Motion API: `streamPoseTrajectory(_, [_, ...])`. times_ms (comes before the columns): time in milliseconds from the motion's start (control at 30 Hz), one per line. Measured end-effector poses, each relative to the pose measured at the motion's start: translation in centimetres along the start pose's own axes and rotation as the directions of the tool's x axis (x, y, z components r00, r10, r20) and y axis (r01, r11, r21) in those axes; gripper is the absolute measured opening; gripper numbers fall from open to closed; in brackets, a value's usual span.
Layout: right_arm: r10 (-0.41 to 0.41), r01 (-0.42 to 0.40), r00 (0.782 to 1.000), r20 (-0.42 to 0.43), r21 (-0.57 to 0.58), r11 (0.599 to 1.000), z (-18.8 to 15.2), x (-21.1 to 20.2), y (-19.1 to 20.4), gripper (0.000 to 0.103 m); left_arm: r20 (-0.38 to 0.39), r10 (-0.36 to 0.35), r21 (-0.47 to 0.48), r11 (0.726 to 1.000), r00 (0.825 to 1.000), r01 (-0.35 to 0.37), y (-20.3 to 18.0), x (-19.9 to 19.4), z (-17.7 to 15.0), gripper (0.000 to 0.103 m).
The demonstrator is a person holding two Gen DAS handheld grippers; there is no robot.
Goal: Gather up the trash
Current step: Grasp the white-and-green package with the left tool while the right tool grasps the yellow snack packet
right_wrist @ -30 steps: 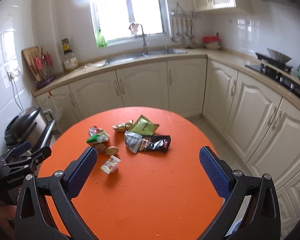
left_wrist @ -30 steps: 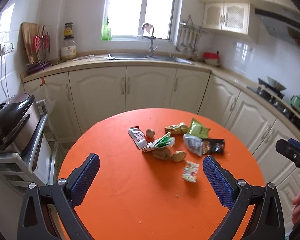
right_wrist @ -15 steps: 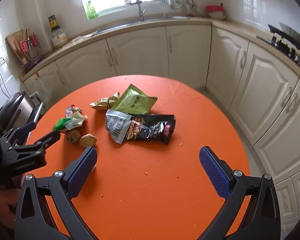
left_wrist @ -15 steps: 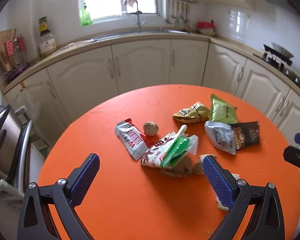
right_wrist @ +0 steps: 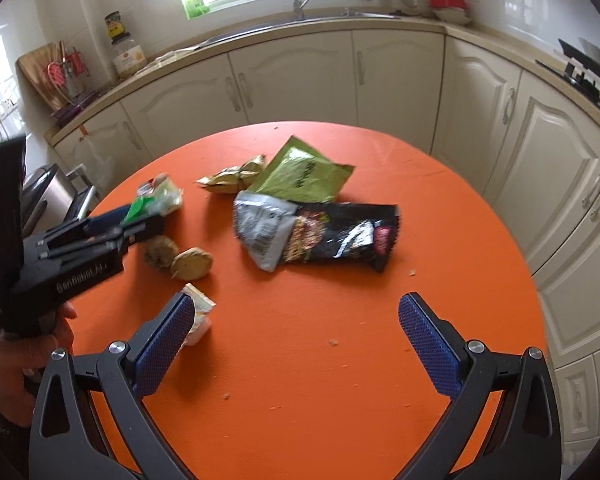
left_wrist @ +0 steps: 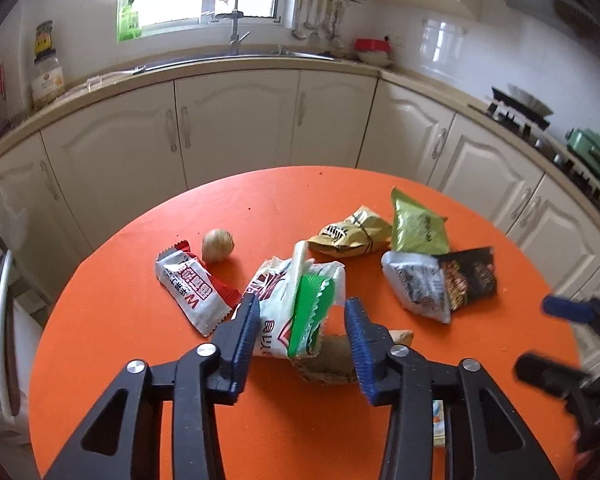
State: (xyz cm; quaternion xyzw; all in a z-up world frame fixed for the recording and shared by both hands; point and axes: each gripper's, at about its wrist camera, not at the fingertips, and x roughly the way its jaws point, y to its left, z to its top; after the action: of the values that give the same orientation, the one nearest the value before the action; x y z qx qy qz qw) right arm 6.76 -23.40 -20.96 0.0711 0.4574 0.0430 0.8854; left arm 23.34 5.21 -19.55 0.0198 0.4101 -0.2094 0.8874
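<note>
At nine o'clock on the orange counter (left_wrist: 140, 360) the red-and-white wrapper (left_wrist: 194, 292) risks being dragged along. Centre: the left hand-held gripper (left_wrist: 300, 326) is closing around the white-and-green wrapper (left_wrist: 300, 300), not yet pinching it; thin film may slip out, or the brown lump (left_wrist: 328, 360) beneath gets caught. At three o'clock, the right hand-held gripper (right_wrist: 296, 344) hangs released, holding nothing
</note>
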Motion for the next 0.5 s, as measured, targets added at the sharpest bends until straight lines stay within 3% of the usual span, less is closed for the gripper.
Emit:
streamPoseTrajectory(133, [0.039,-0.039,0.999,-0.019,-0.018,0.999,-0.5,0.7,1.7,0.103,0.023,-0.013,-0.021,1.000,1.000,0.013,2.0,0.7,1.4,0.027])
streamPoseTrajectory(233, [0.063,-0.064,0.998,-0.031,-0.040,0.997,-0.8,1.2,3.1,0.103,0.036,-0.014,-0.033,0.999,0.999,0.015,3.2,1.2,1.8,0.026])
streamPoseTrajectory(367, [0.077,-0.081,0.996,-0.049,-0.065,0.995,-1.3,2.2,4.7,0.103,0.055,0.043,-0.021,0.999,0.998,-0.041,3.5,1.9,2.0,0.026])
streamPoseTrajectory(500, [0.075,-0.079,0.996,-0.052,-0.076,0.994,-1.3,3.5,5.9,0.103,0.043,0.102,-0.085,0.992,0.994,-0.098,5.4,3.9,2.8,0.029])
